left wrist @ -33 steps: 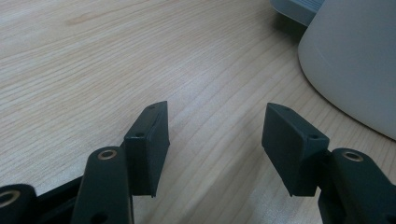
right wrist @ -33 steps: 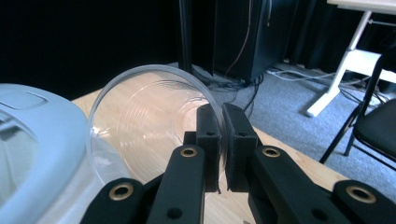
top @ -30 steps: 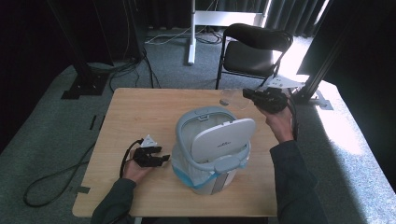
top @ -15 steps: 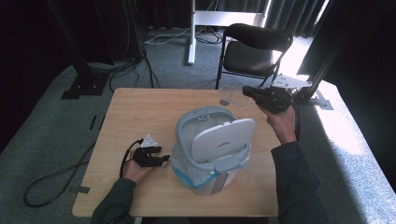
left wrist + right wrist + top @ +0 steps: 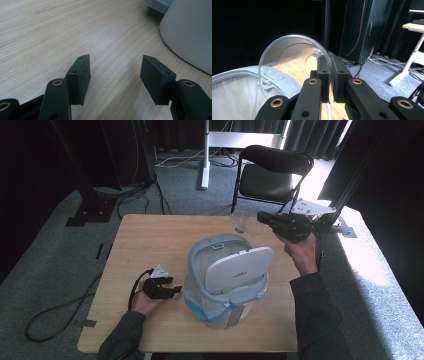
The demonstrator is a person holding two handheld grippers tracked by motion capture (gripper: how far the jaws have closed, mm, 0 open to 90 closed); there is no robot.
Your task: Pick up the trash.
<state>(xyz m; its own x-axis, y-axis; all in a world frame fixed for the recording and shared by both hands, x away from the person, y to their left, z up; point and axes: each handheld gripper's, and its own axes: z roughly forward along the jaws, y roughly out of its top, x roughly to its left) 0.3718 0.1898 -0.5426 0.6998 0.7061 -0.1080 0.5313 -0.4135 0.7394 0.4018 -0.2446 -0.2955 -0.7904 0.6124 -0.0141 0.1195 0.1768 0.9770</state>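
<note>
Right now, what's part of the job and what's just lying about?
In play:
- clear plastic cup, its wall pinched by the right gripper
- lined bin, lid up

Not in play:
- left gripper, open, low over the table
- chair
- floor cables

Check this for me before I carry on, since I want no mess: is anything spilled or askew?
Nothing spilled. The clear cup lies on its side, pinched by its rim in the right claw above the open bin.

Wooden table (image 5: 145,240) carries a grey lidded bin (image 5: 225,280) near its middle
</note>
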